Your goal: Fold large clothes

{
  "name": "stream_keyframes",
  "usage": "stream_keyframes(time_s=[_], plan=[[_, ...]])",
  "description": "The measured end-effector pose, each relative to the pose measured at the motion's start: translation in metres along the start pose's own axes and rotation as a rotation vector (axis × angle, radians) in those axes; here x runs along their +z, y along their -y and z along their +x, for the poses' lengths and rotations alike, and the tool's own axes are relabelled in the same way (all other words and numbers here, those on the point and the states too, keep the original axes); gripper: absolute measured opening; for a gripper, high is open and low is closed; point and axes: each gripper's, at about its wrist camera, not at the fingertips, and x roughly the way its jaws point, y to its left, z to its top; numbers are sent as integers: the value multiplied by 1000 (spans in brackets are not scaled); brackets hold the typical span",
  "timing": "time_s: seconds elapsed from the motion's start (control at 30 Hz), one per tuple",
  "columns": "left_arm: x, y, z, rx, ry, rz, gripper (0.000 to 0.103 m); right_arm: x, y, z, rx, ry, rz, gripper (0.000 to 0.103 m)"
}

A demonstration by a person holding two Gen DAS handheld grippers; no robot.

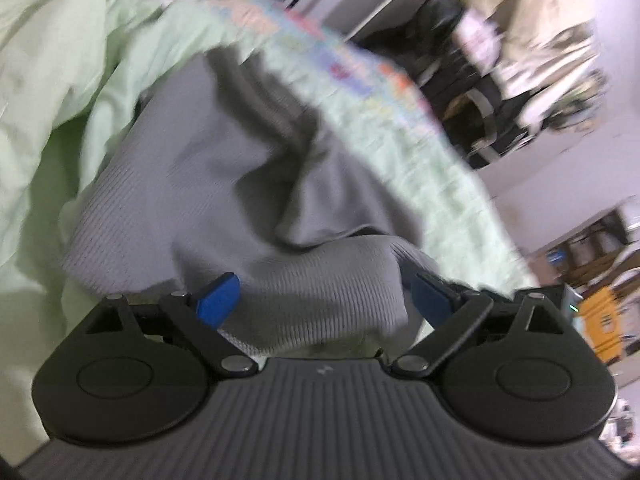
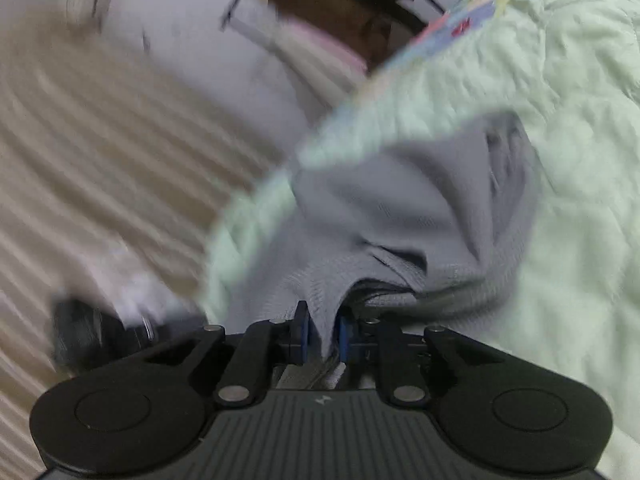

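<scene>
A grey ribbed knit garment (image 1: 224,184) lies crumpled on a pale green bedspread (image 1: 52,92). My left gripper (image 1: 324,300) is open, its blue-padded fingers wide apart, and a fold of the grey garment lies between them. In the right wrist view the same grey garment (image 2: 400,208) is bunched and pulled up toward the camera. My right gripper (image 2: 322,336) is shut on a pinched edge of the garment. Both views are blurred.
The bedspread (image 2: 560,160) has a colourful patterned border (image 1: 360,72) along the bed's edge. Beyond the edge are dark furniture and clutter (image 1: 500,92) and a pale striped floor (image 2: 100,160). A yellow object (image 1: 600,320) stands at the far right.
</scene>
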Motion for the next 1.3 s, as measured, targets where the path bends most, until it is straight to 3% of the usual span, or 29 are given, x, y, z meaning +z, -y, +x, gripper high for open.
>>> stream_keyframes(time_s=[0.1,0.2,0.27,0.43,0.5,0.57,0.63,0.67,0.7,0.8,0.87,0.97,1.07,1.13,1.2,1.23,1.27,1.3], plan=[[-4,17,-7,-57,37,99,94,19,-9,1,2,14,32,14],[-14,42,-1,40,30,271,97,25,-4,9,-10,-17,118,16],[-20,52,10,104,7,332,97,23,-1,9,-16,-26,126,17],[-20,47,58,126,-84,217,95,17,3,3,-8,-60,113,22],[-22,51,68,144,-89,230,91,14,8,-4,30,-103,131,24],[-23,55,68,139,-98,263,85,12,18,-10,96,-183,167,34],[-20,51,53,72,-79,254,84,14,28,-17,113,-248,201,45],[-18,48,42,15,-68,233,84,14,33,-21,120,-280,218,55],[-14,43,28,-63,-50,199,85,15,35,-24,112,-287,222,57],[-8,32,-3,-186,37,145,94,19,46,-49,0,-224,188,73],[-6,31,-7,-184,77,136,103,22,53,-62,-87,-166,147,76],[-6,30,4,-153,51,118,103,28,66,-64,-148,-67,112,81],[-9,27,29,-69,-33,112,103,30,78,-41,-120,-93,143,81],[-9,23,36,-40,-53,101,103,26,84,-12,-95,-197,181,82],[-8,16,40,-28,-61,75,103,18,82,9,-90,-212,152,81],[-9,13,39,-28,-57,66,103,16,78,14,-94,-210,137,72],[-9,9,37,-25,-48,53,103,14,74,20,-99,-209,122,56],[-8,4,35,-20,-33,38,103,13,74,23,-96,-217,129,18]])
